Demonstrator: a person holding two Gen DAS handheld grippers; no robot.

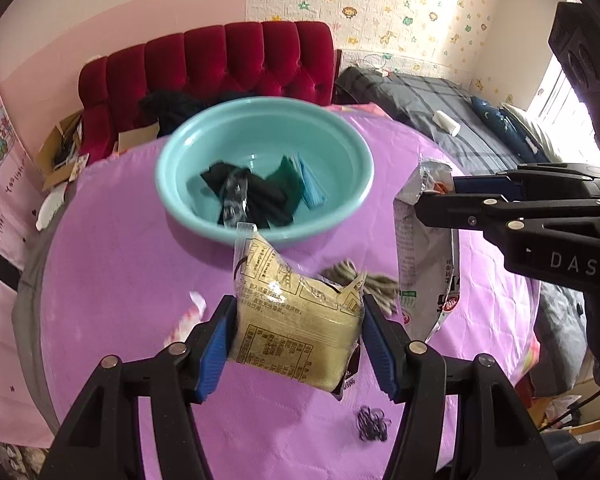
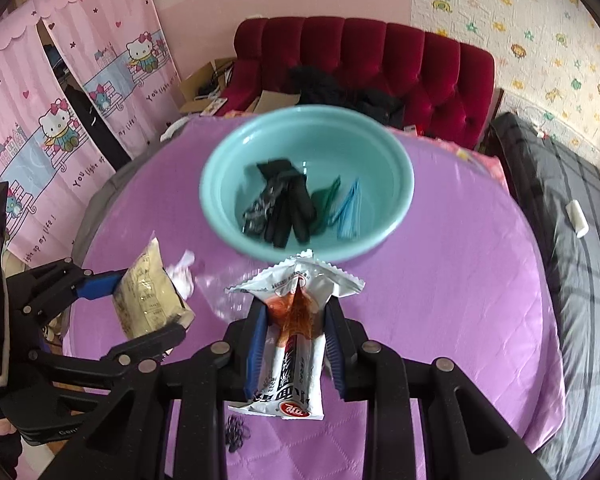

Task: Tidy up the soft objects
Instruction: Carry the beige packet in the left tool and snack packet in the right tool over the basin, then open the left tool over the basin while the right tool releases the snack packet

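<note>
**A:** Taking the teal bowl (image 2: 306,184) as the landmark, what sits to its left?

**B:** In the right wrist view, down and left of the bowl, the left gripper (image 2: 150,304) is clamped on a clear packet of pale yellow noodles (image 2: 148,296). The left wrist view shows that noodle packet (image 1: 296,316) printed with dark text and squeezed between two blue pads (image 1: 216,356), lifted above the purple quilted cover (image 1: 120,280). One noodle packet in all.

**B:** Just beside it, still left of the bowl, lies a crumpled white wrapper (image 2: 184,272) on the cover.

**A:** And inside the bowl?

**B:** Blurred soft pieces: several black strips (image 2: 280,208), one dark green piece (image 2: 324,204) and one light blue piece (image 2: 350,212), lying together on the bottom.

**A:** In front of the bowl?

**B:** The right gripper (image 2: 296,336) is closed on one white snack packet (image 2: 296,344) with an orange-red picture and a red logo, held upright just short of the bowl's near rim. From the left wrist it appears right of the bowl, gripper (image 1: 424,200) pinching the packet's (image 1: 424,248) top.

**A:** Anything nearer still?

**B:** A small tangle of black hair ties (image 1: 372,424) and a frayed beige tassel (image 1: 364,284).
</note>
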